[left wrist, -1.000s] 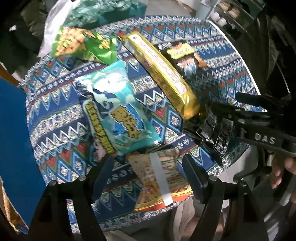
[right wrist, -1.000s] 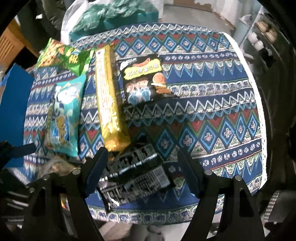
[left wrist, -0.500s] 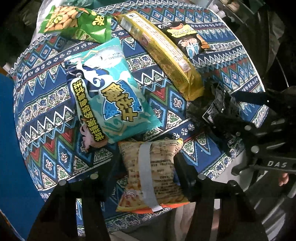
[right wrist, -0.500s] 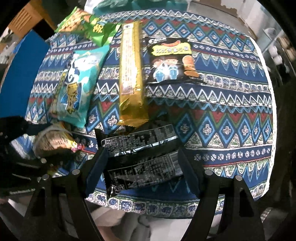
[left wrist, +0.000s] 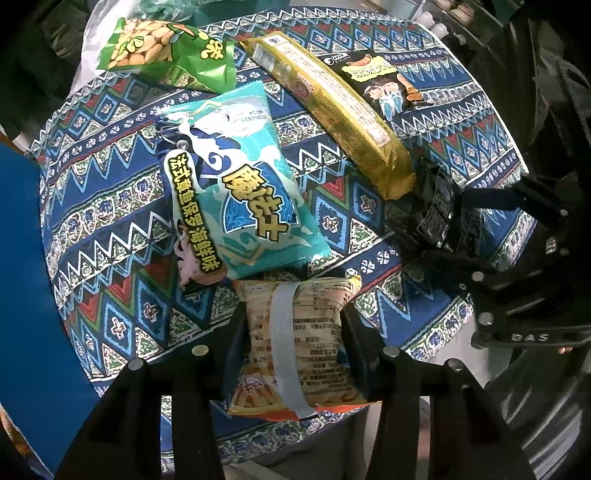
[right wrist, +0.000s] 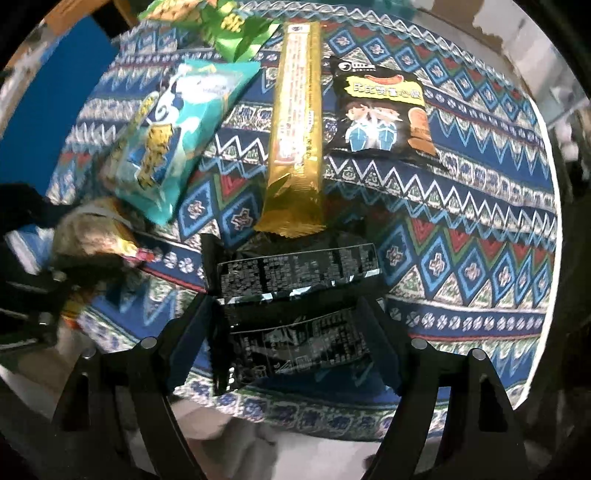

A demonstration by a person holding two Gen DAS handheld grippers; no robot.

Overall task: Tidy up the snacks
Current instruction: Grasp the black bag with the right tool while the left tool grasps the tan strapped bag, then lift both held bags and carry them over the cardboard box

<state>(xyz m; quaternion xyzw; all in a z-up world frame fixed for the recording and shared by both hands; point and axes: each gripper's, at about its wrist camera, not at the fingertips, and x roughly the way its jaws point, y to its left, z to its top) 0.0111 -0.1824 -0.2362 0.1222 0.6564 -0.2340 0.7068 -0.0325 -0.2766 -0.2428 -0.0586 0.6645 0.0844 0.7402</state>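
Note:
Snack packs lie on a round table with a patterned blue cloth (left wrist: 110,206). My left gripper (left wrist: 291,332) straddles a tan fries pack (left wrist: 303,343) at the near edge, fingers touching both its sides. My right gripper (right wrist: 291,328) straddles a black pack (right wrist: 295,314) lying text side up, also seen in the left wrist view (left wrist: 439,218). A teal pack (left wrist: 236,192), a long gold pack (left wrist: 332,107), a green pack (left wrist: 166,51) and a black cartoon pack (left wrist: 384,88) lie further back.
A blue panel (left wrist: 22,295) stands at the left of the table. White and green bags (left wrist: 96,29) sit beyond the far edge. Shelves with small items (left wrist: 458,18) stand at the far right.
Both grippers moved forward and down over their packs. The left fingers narrowed onto the fries pack, and the right fingers now flank the black pack.

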